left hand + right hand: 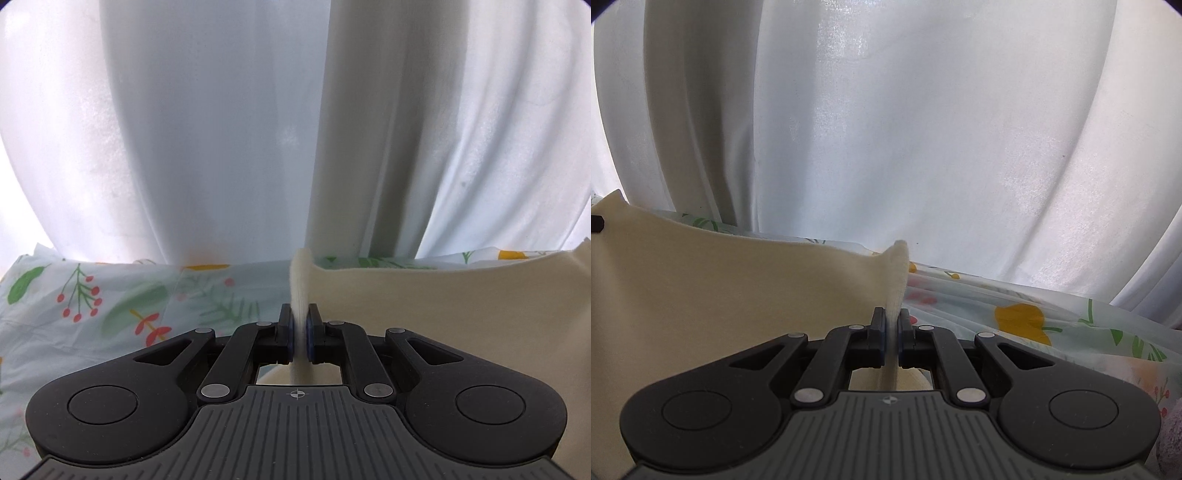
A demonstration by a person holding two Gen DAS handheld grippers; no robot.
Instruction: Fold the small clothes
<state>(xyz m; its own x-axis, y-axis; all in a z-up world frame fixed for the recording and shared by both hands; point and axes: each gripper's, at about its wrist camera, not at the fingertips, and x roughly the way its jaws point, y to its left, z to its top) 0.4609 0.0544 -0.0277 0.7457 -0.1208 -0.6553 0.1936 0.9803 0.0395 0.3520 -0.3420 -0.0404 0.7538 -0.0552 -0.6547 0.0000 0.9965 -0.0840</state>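
while the cream cloth [443,302] hung stretched between the two tools above the flowered sheet [110,295], the left gripper [299,328] was clenched on one corner of it, the fabric pinched upright between its pads. the right gripper [894,332] was clamped on the other corner [897,273] likewise. white curtains [886,129] hung behind the sheet.

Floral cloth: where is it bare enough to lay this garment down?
Bare floral cloth lies left of the left hand-held gripper, up to the white curtain. Another bare strip lies right of the right hand-held gripper. Between them the cream garment covers it.
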